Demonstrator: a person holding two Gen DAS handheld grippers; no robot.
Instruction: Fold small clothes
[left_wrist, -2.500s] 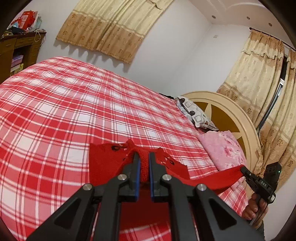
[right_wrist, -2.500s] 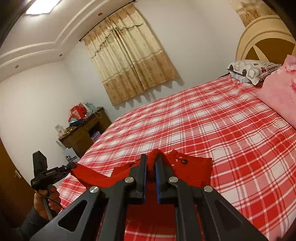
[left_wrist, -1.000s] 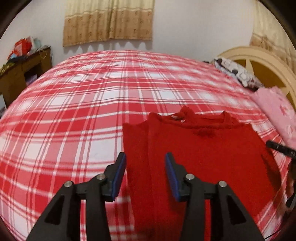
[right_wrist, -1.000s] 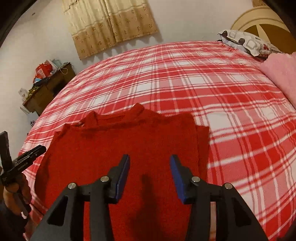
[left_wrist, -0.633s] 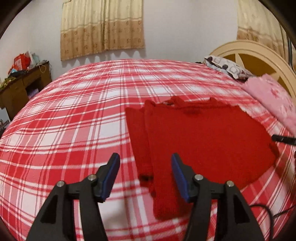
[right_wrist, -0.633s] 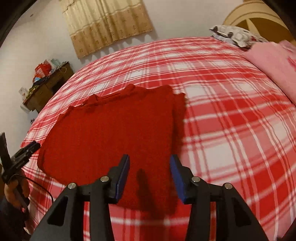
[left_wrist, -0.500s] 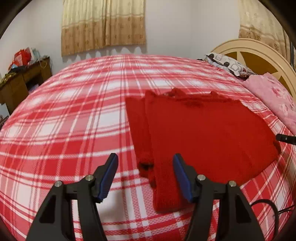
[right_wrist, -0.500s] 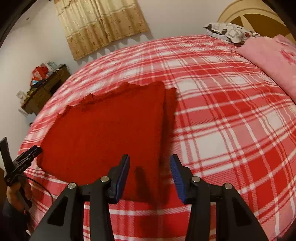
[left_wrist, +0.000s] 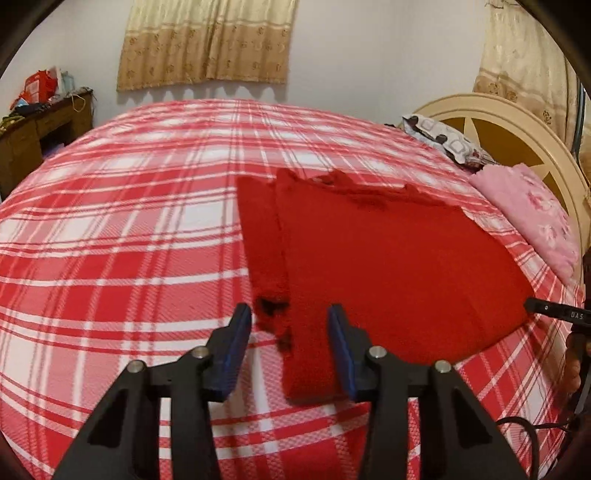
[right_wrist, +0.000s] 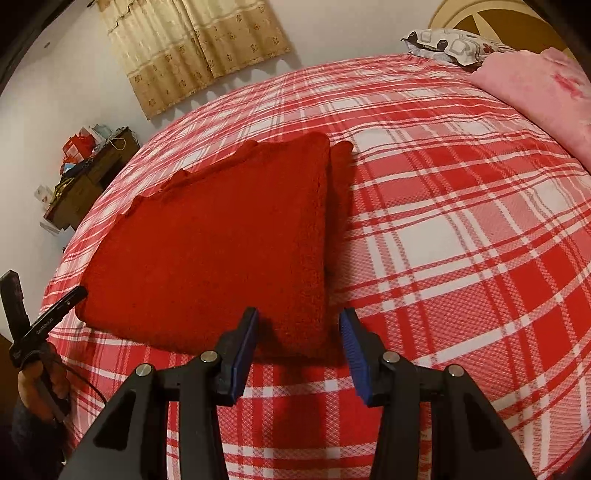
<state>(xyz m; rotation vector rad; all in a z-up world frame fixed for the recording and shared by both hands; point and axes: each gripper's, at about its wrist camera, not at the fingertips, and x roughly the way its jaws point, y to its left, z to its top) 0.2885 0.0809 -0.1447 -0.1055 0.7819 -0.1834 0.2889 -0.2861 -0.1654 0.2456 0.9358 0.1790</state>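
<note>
A red knitted sweater (left_wrist: 388, 266) lay flat on the red-and-white plaid bedspread (left_wrist: 122, 236), spread toward the near edge of the bed. A sleeve strip lay alongside the body on each side.

The left gripper (left_wrist: 290, 345) was held above the near left corner of the garment, jaws spread, gripping nothing; the sleeve cuff lay between and just beyond its blue pads (left_wrist: 236, 343). The right gripper (right_wrist: 299, 341) stood likewise spread and empty over the near right corner of the hem.

Judgement: the garment appeared laid out and not yet folded; the step in hand appeared to be taking up a sleeve or side edge.

Recommendations: lower each gripper until one pad slid under the fabric edge. Pinch the sleeve together with the body edge beneath it, so the layers travelled as one. Carry the fold across low and level, as thick knit tends to sag and bunch. A pink blanket (right_wrist: 539, 92) lay well apart near the headboard.
</note>
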